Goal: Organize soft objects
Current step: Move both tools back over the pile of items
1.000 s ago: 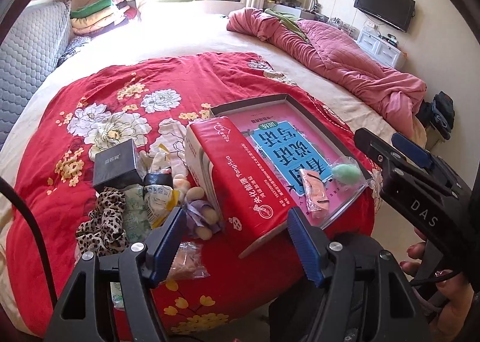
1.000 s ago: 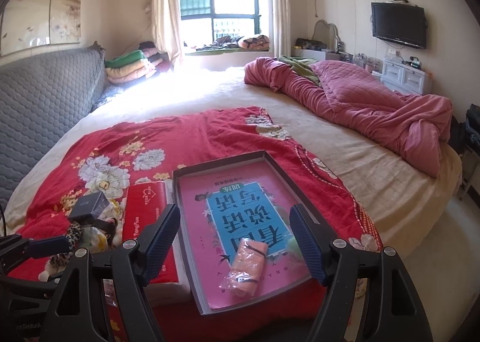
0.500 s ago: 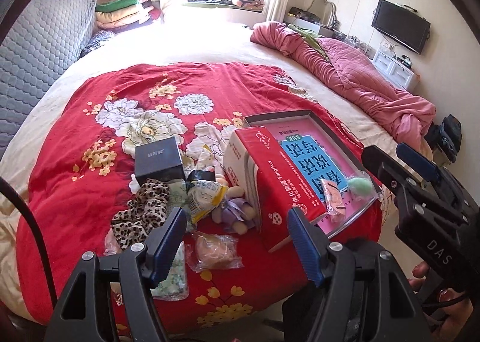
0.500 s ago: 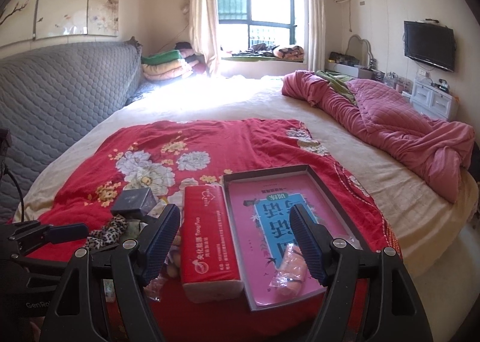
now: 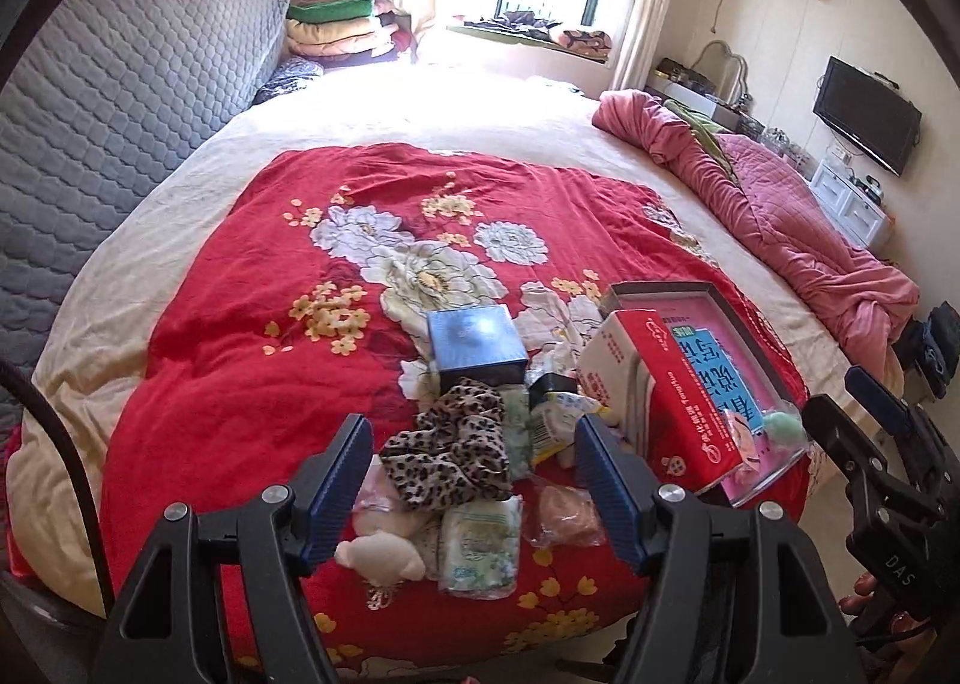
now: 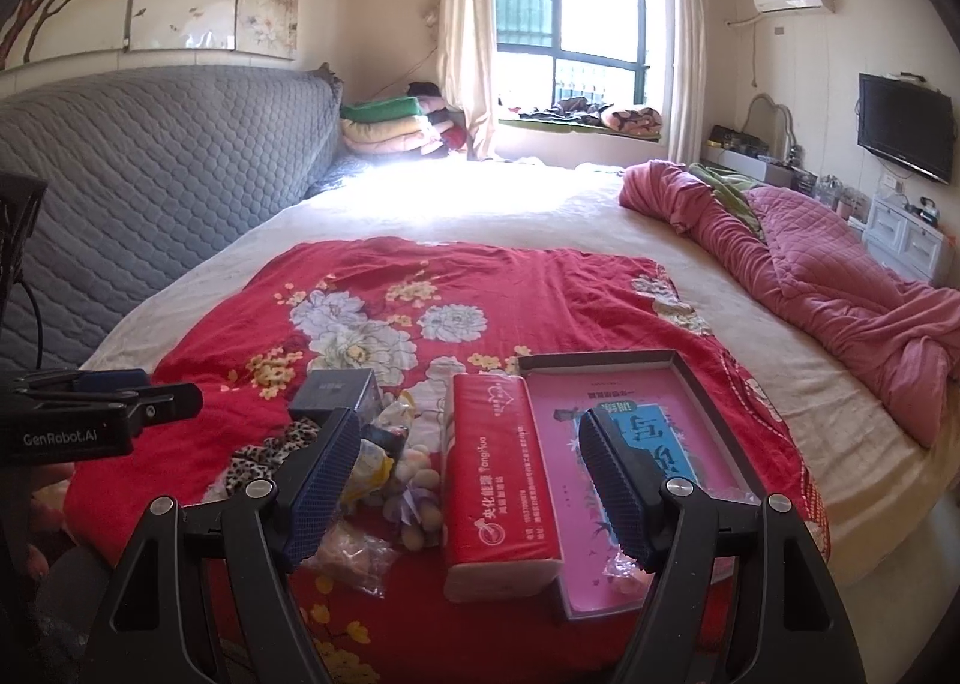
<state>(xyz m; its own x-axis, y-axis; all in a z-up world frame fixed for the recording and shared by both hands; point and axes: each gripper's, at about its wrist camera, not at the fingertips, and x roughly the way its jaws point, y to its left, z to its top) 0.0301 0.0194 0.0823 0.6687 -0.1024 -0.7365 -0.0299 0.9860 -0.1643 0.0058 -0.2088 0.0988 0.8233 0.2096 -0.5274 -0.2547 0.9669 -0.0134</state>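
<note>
Both grippers were wide and empty above the near edge of the red floral quilt. Landmark: the red-and-white soft tissue pack, lying long axis near-to-far on the quilt. To its right, touching, sat the shallow dark-rimmed box lid with pink printed liner, already holding a pink wrapped bundle and a small green puff. To the pack's left lay the unsorted heap: leopard-print fabric scrunchie, green-printed wipe packet, cream plush toy, clear bag with a peach sponge, with a dark blue square box at the heap's far side. Left gripper framed the scrunchie between its fingers, pads not touching it. Right gripper bracketed the tissue pack, well clear of it. My read: left hand nearer the heap, so the scrunchie is the likely next pick, straight ahead and below; it would then have to travel right, over the tissue pack, into the lid.
</note>
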